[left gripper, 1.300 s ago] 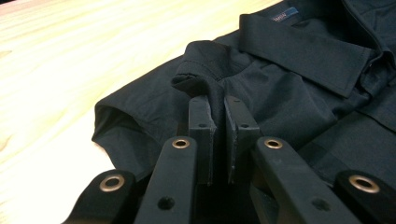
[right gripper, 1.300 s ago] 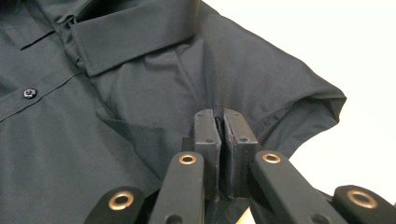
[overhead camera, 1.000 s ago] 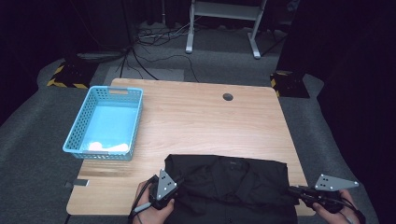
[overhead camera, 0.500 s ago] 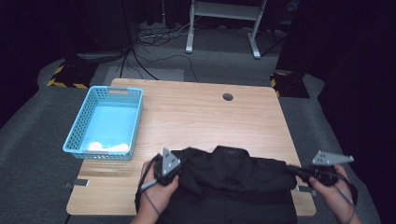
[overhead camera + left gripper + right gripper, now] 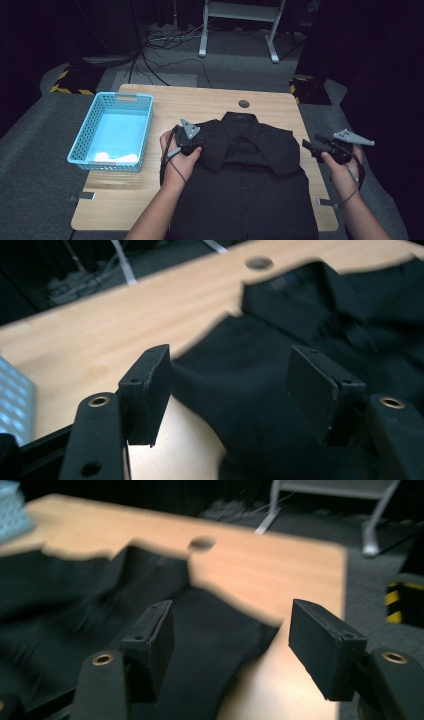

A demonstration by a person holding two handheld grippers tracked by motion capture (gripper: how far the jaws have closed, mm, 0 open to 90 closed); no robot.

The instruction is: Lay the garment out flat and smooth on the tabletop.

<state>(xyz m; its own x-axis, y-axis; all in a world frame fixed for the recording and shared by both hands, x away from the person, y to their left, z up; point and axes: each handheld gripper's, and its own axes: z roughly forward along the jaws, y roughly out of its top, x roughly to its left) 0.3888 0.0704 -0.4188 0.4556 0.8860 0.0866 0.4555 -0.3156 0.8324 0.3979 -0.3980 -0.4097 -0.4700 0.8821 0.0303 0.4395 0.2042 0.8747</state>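
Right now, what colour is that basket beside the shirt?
Light blue; the basket shows best in the high view.

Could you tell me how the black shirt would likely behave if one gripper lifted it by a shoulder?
The black shirt lies flat with soft folds, so it would probably drape limply. Thin cloth likely weighs little. Hanging off the table's near edge, it might slide.

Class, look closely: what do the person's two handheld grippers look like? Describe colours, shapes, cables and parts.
Each gripper, left and right, is black, topped by a grey three-cornered plate and trailing a black cable. The flat, rectangular black fingers sit on arms with brass-ringed holes. Forearms are bare, without sleeves.
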